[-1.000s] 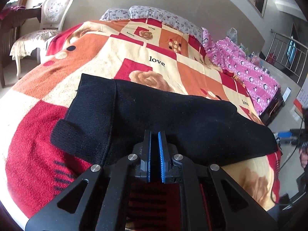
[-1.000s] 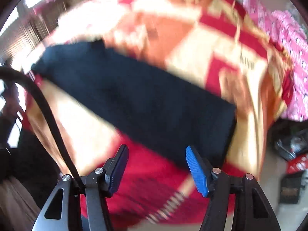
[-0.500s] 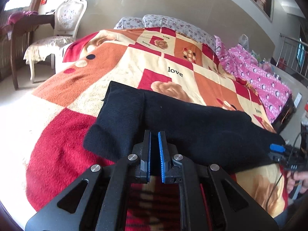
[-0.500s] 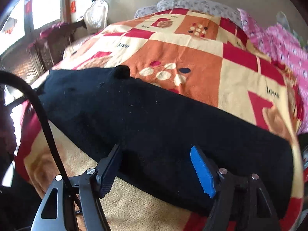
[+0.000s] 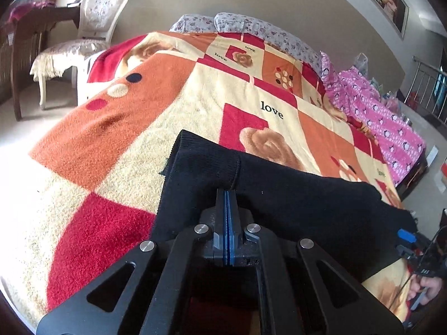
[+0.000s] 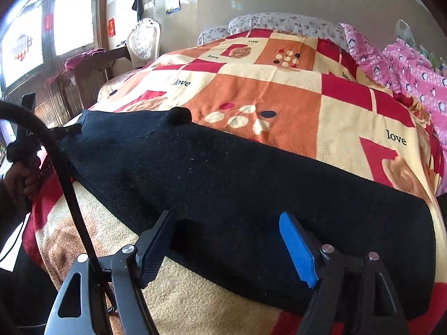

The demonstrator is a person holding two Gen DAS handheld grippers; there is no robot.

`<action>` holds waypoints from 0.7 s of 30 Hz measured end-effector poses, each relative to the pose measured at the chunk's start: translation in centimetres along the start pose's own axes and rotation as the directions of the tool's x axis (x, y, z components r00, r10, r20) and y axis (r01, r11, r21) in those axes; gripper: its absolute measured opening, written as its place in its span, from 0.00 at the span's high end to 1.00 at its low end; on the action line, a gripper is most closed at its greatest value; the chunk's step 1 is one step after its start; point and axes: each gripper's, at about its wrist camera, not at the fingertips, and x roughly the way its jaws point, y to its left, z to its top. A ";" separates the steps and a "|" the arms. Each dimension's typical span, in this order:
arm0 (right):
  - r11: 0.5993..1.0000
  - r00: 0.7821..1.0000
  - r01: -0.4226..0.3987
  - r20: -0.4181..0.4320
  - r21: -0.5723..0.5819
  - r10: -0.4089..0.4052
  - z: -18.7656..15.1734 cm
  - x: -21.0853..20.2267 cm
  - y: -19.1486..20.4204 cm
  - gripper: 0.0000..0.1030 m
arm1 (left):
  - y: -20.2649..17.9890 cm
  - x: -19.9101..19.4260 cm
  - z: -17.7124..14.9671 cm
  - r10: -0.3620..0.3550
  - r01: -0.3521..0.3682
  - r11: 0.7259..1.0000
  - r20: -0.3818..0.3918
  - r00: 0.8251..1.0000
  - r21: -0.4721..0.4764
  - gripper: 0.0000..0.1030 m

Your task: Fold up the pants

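- You are working on an early stage of the fold: the black pants (image 6: 251, 184) are lying in a long band across the near part of the bed (image 5: 173, 117), on its red, orange and cream blanket (image 6: 268, 95), and you are taking hold at both ends.
- Your left gripper (image 5: 227, 195) is clamping fully closed on the near edge of the pants by the ribbed waistband end, at the left of the band; a pinch of black fabric is bunching at its blue pads.
- Your right gripper (image 6: 227, 248) has just been spreading its jaws, and they are standing wide apart now, with the near edge of the pants running between them toward the right end; the pads are not pressing on the cloth yet, so nothing is being held on this side.
- By my reading, the next move is calling for you to close the right gripper on that edge, catching all the layers, before either hand lifts.
- Then you would be carrying the cloth over in one even motion, both hands keeping pace so the band is not twisting.
- Beware the thick knit slipping out of a shallow bite.
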 end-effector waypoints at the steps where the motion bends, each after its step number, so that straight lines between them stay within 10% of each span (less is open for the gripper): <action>1: 1.000 1.000 -0.003 0.001 0.002 0.003 0.0 0.0 -0.1 0.27 | -0.1 -0.3 0.1 0.008 -0.008 1.000 -0.007 1.000 -0.008 0.98; 5: 1.000 1.000 -0.002 0.001 0.001 0.002 0.0 -0.1 -0.2 0.27 | -2.0 -2.5 1.2 0.153 -0.153 0.988 0.056 0.987 -0.006 0.97; 10: 1.000 1.000 -0.011 0.007 0.007 0.011 -0.1 -0.2 -0.4 0.27 | -4.7 -4.6 2.8 0.093 -0.095 0.996 0.165 0.982 -0.001 0.89; 15: 1.000 1.000 -0.024 0.011 0.013 0.024 -0.2 -0.2 -0.5 0.26 | -5.5 -0.4 1.2 0.147 -0.151 0.986 0.049 0.988 0.074 0.76; 21: 1.000 1.000 -0.025 0.013 0.010 0.025 -0.2 -0.1 -0.4 0.25 | -2.8 1.5 2.1 0.253 -0.254 0.963 -0.025 0.967 -0.084 0.75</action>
